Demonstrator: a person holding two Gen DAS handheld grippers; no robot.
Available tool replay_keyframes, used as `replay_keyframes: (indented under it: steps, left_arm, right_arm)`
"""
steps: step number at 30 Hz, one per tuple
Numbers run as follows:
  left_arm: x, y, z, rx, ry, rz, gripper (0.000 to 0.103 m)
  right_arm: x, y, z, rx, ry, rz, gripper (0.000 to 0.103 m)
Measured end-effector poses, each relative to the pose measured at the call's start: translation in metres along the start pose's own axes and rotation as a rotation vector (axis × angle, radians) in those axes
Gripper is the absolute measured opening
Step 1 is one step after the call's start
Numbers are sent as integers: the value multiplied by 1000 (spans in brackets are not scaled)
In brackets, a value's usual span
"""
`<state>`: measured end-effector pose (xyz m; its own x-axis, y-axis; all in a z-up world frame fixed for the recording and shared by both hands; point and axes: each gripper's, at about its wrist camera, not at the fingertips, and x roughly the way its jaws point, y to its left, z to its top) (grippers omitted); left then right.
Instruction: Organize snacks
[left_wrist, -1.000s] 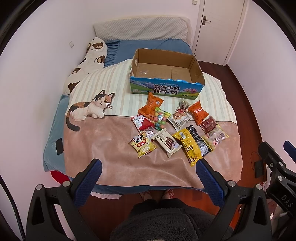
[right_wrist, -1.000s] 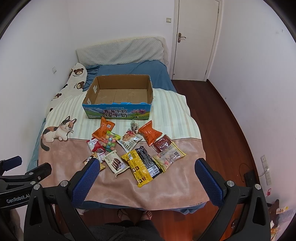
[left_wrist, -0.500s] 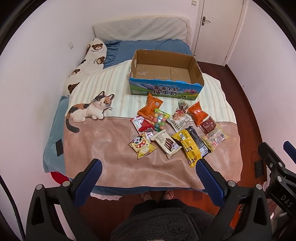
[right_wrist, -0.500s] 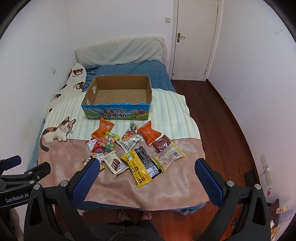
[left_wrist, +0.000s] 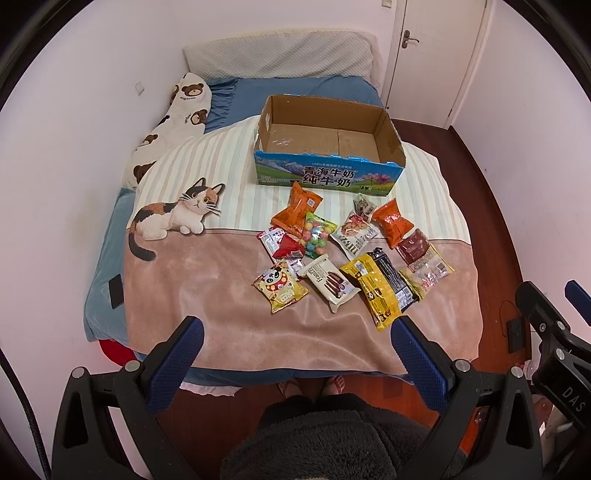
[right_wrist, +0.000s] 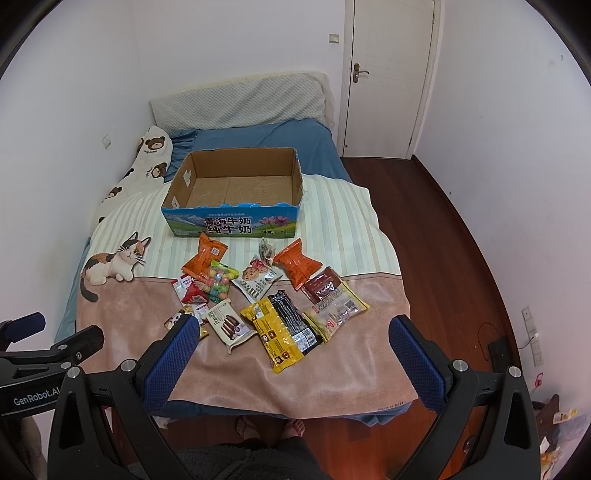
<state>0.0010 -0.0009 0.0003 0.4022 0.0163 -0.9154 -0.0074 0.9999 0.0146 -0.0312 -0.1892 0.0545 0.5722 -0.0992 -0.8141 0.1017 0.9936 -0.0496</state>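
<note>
Snack packets (left_wrist: 343, 254) lie scattered mid-bed on my blanket (left_wrist: 221, 288), just short of the cardboard box (left_wrist: 328, 147) at 12 o'clock. Cat print (left_wrist: 177, 218) at 10, bear pillow (left_wrist: 166, 129) beyond it. White door (right_wrist: 388, 85) at 1, wood floor (right_wrist: 443, 240) at 3. My left gripper (left_wrist: 295, 354) and right gripper (right_wrist: 291, 350) hover spread wide, holding nothing.

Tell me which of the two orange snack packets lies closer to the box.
The left orange packet, touching the green candy bag: its top edge almost meets the cardboard box front wall. The right orange packet sits farther down the blanket.
</note>
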Motion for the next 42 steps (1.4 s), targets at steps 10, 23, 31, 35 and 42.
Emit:
replay_keyframes:
  steps: [10, 23, 31, 35, 42]
  left_arm:
    - [0, 1, 0, -1, -2, 0, 103]
    - [0, 0, 0, 2, 1, 1, 103]
    - [1, -6, -2, -2, 9, 5, 103]
    - [11, -9, 0, -25, 22, 18, 103]
    - [81, -7, 5, -94, 121, 73, 103]
  right_arm:
    - [0, -2, 0, 3, 1, 6, 103]
    - [2, -6, -2, 3, 4, 9, 103]
    - [9, -13, -4, 16, 29, 27, 103]
    - [22, -21, -6, 26, 50, 36, 103]
    - [89, -41, -1, 47, 129, 48, 103]
